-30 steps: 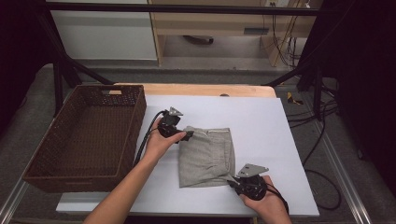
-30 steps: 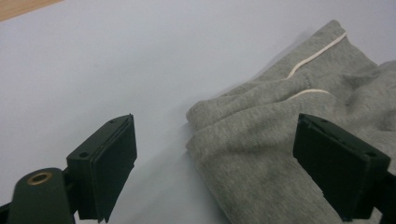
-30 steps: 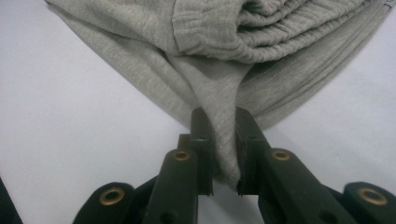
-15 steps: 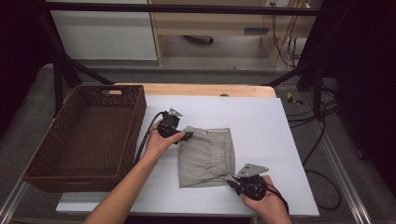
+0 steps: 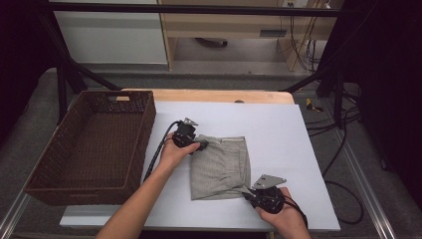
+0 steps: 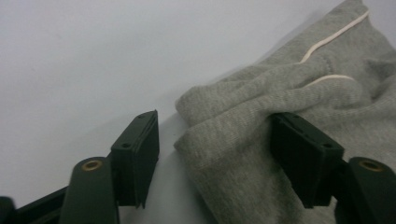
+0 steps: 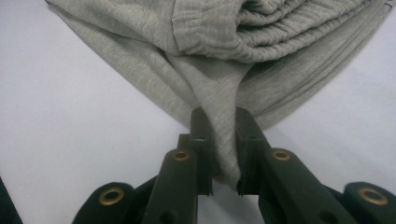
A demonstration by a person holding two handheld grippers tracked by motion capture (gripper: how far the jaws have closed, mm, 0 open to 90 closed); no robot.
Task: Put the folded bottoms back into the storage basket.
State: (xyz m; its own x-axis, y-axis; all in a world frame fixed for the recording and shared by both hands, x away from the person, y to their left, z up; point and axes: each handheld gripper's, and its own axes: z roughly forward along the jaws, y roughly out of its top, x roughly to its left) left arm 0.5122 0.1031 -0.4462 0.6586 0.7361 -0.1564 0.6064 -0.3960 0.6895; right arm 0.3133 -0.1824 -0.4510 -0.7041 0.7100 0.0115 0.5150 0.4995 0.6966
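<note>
A folded grey garment (image 5: pixel 219 167) with a thin pale stripe lies on the white table (image 5: pixel 278 129). My left gripper (image 5: pixel 203 145) is at its far left corner, held by a hand. In the left gripper view that gripper (image 6: pixel 215 126) stands open, its jaws on either side of a bunched fold of the garment (image 6: pixel 280 93). My right gripper (image 5: pixel 247 191) is at the garment's near right corner. In the right gripper view it (image 7: pixel 219 116) is shut on a pinch of the grey cloth (image 7: pixel 224 42), just below the elastic waistband.
A dark woven basket (image 5: pixel 144 144) stands empty on the left side of the table, close to the left hand. Cables (image 5: pixel 343 149) hang off the right side. White table surface stretches beyond and to the right of the garment.
</note>
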